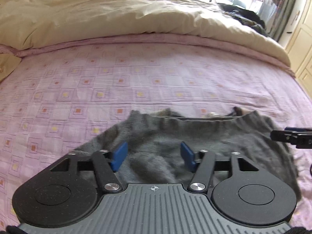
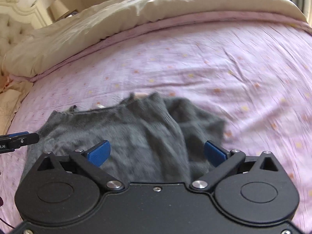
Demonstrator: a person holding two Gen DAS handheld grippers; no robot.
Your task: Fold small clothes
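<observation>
A small grey knitted sweater point(image 1: 195, 136) lies crumpled on the pink patterned bedsheet point(image 1: 117, 81), neckline away from me. My left gripper point(image 1: 154, 154) is open, its blue pads over the garment's left part, nothing between them. My right gripper point(image 2: 157, 153) is open wide above the sweater point(image 2: 136, 128), where a bunched fold runs down between the pads without being clamped. The right gripper's tip shows at the right edge of the left wrist view point(image 1: 292, 136); the left gripper's tip shows at the left edge of the right wrist view point(image 2: 19, 140).
A cream duvet point(image 1: 117, 19) is piled along the far side of the bed. Dark clothes point(image 1: 243, 17) lie at the far right near a window. A headboard and lamp point(image 2: 56, 9) stand at the far left. Cream cupboards point(image 1: 300, 44) are at the right.
</observation>
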